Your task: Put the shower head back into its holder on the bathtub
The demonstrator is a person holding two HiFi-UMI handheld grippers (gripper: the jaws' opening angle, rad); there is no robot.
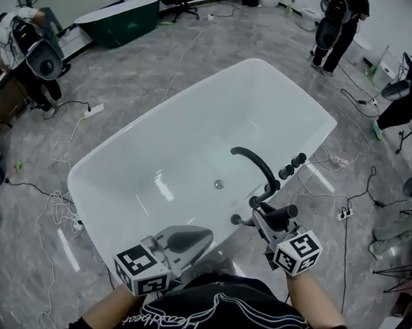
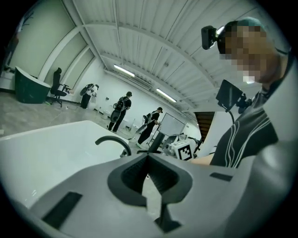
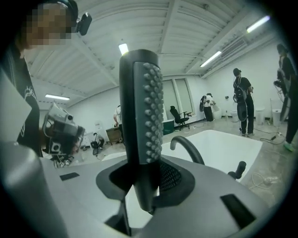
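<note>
The dark, stick-shaped shower head stands upright between my right gripper's jaws, its nubbed spray face turned right. My right gripper is shut on the shower head at the near right rim of the white bathtub. Just ahead of it are the black curved faucet and a small black fitting on the rim; I cannot tell whether that is the holder. My left gripper hovers over the tub's near end, shut with nothing in it. The left gripper points toward the faucet.
Two black knobs sit on the rim right of the faucet. Cables and power strips lie on the grey floor round the tub. A dark green tub stands far left. People stand at the far right and left.
</note>
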